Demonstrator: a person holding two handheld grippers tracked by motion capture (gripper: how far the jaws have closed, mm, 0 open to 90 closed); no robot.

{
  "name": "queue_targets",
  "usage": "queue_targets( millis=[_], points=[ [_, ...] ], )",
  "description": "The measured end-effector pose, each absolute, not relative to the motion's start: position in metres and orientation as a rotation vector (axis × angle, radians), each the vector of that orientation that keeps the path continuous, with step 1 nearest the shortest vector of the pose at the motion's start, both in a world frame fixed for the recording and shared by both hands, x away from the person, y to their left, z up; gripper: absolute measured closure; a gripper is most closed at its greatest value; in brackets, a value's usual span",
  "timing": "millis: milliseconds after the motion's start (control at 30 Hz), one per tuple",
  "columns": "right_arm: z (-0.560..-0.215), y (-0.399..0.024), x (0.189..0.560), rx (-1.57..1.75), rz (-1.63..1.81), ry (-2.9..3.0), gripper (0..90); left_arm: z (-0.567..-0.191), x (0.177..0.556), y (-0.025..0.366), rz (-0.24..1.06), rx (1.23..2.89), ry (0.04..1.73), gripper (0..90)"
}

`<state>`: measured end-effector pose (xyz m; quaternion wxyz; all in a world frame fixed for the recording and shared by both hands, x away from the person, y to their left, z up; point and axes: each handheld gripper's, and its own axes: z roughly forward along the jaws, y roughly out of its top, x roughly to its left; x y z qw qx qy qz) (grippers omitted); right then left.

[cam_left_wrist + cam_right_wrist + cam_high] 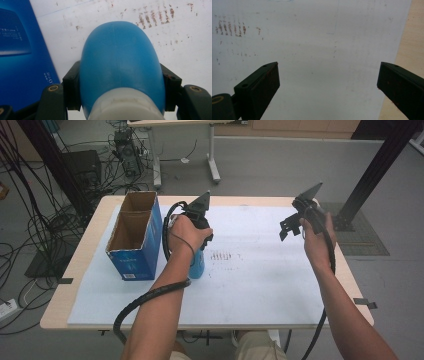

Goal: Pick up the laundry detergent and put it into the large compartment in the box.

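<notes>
My left gripper points down at the table, and its jaws are pinched on a blue bottle; in the left gripper view the black pads press the bottle's rounded blue body on both sides, with its white neck nearest the camera and its far end aimed at the white sheet; from the high view I see the bottle under my left hand, its lower end at or just above the sheet, though I cannot tell whether it touches; it sits just beside the blue carton, which stands open-topped at the left part of the table with its brown inside showing; in the left gripper view the carton's blue side runs close along the bottle's left; a patch of small reddish-brown marks lies on the sheet just to the right of the bottle, and I see the same marks beyond the bottle's far end.

My right gripper hangs above the right part of the sheet, well apart from the bottle and the carton; its jaws are spread wide with nothing between them; in the right gripper view the two black pads stand far apart over bare white sheet, with the wooden table edge along the right; the black cable from my left gripper loops down past my forearm.
</notes>
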<state>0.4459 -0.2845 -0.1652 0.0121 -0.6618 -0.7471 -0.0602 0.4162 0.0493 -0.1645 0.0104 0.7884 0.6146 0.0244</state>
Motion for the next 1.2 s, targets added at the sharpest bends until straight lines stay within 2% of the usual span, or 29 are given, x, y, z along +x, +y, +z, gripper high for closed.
queue_targets(
  millis=[733, 933, 1200],
  points=[
    [-0.167, -0.286, 0.446, -2.064, -0.185, -2.329, 4.3, -0.155, 0.425, 0.056, 0.002, 2.463, 1.906, 37.0],
    [-0.166, -0.287, 0.445, -2.069, -0.184, -2.324, 4.4, -0.131, 0.428, 0.055, 0.011, 2.480, 1.891, 37.0],
    [-0.163, -0.289, 0.443, -2.071, -0.189, -2.327, 4.3, -0.073, 0.428, 0.054, 0.058, 2.501, 1.848, 37.0]
  ],
)
